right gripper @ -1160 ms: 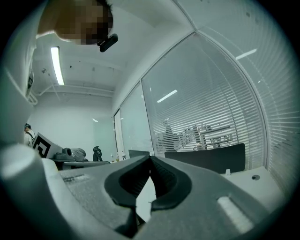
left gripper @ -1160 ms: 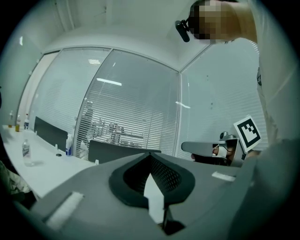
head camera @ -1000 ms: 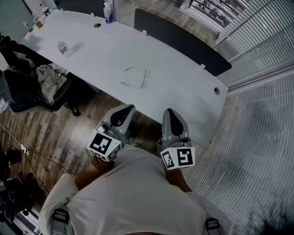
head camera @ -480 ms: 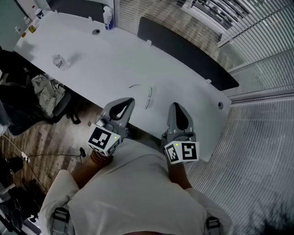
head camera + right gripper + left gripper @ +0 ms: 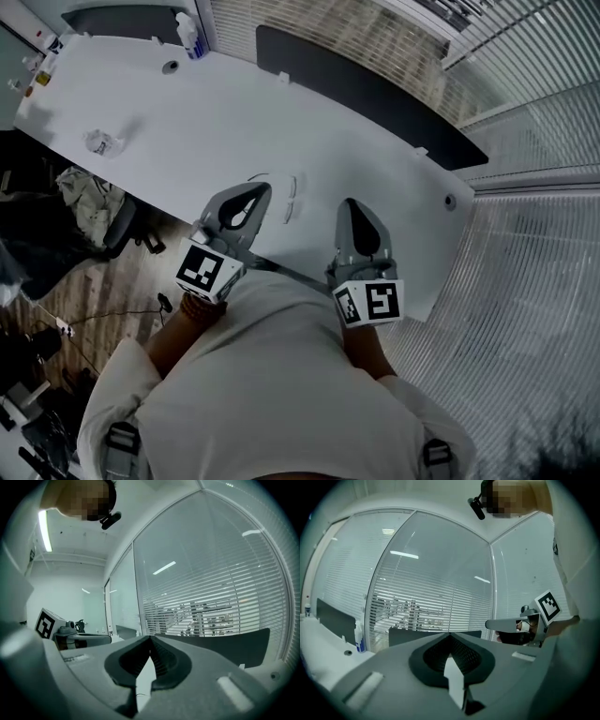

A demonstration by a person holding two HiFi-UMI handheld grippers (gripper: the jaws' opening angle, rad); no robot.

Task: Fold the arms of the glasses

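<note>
Table (image 5: 375, 159), white, long, seen from where the person stands at its near edge.

- Left end: small crumpled clear item (image 5: 98, 142), lying alone. Far left corner: bottle (image 5: 190, 37), upright.
- Glasses (image 5: 292, 187): thin clear frame lying flat close to the near edge, about midway along it. They are too faint to tell how the arms lie.
- Left gripper (image 5: 257, 189): jaws pressed together, nothing between them, held level. Its tip overlaps the glasses in the head view, so contact cannot be judged.
- Right gripper (image 5: 350, 204): jaws likewise closed and empty, over the near edge, to the right of the glasses and apart from them.
- Right end: round cable hole (image 5: 451, 201).

Change over the last second: both grippers have been carried forward together from over the floor to the table's near edge. The glasses, earlier well ahead of them, now sit just at the left tip.

Reading: approach nearly done and folding not begun. Both pairs of jaws must open before either arm can be taken.
</note>
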